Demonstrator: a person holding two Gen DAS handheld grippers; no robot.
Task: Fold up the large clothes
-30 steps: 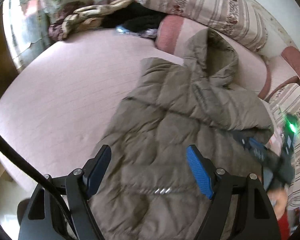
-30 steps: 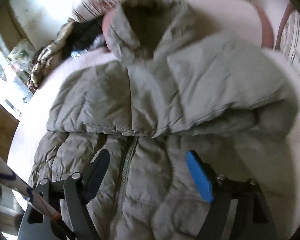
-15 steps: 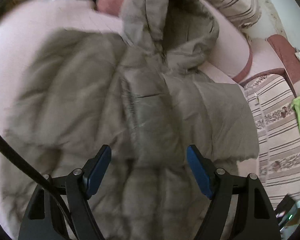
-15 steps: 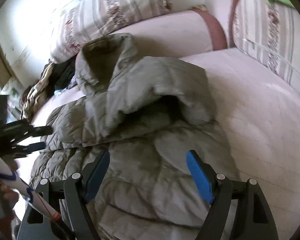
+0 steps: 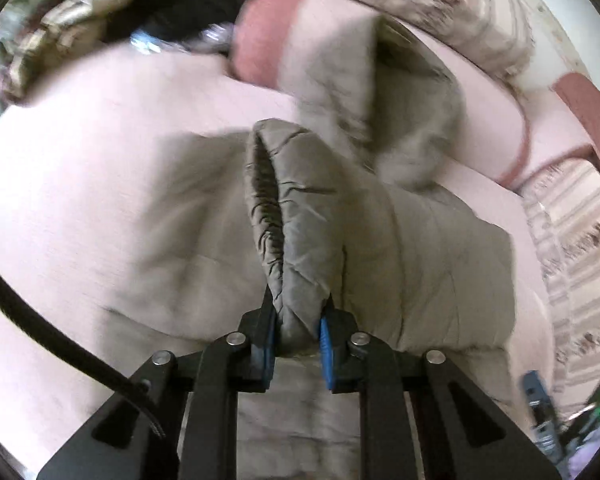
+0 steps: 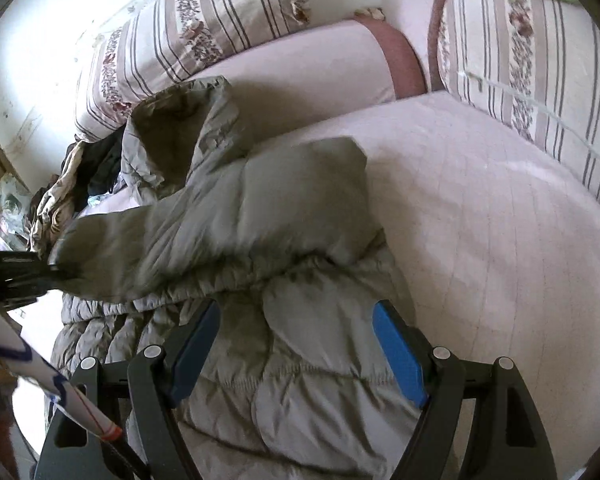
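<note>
Two tongs over one grey puffer jacket (image 6: 284,216) spread on the bed (image 6: 500,208): left tongs (image 5: 296,328) closing, pinching its sleeve cuff, right tongs (image 6: 296,352) spread wide just above the jacket's body.

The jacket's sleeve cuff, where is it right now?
In the left wrist view, the cuff sits pinched in the closing left tool, lifted over the jacket on the bed.

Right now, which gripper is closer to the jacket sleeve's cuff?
Left. The left gripper is closing its fingers right on the sleeve cuff. The right gripper hangs open above the jacket body, away from the cuff.
</note>
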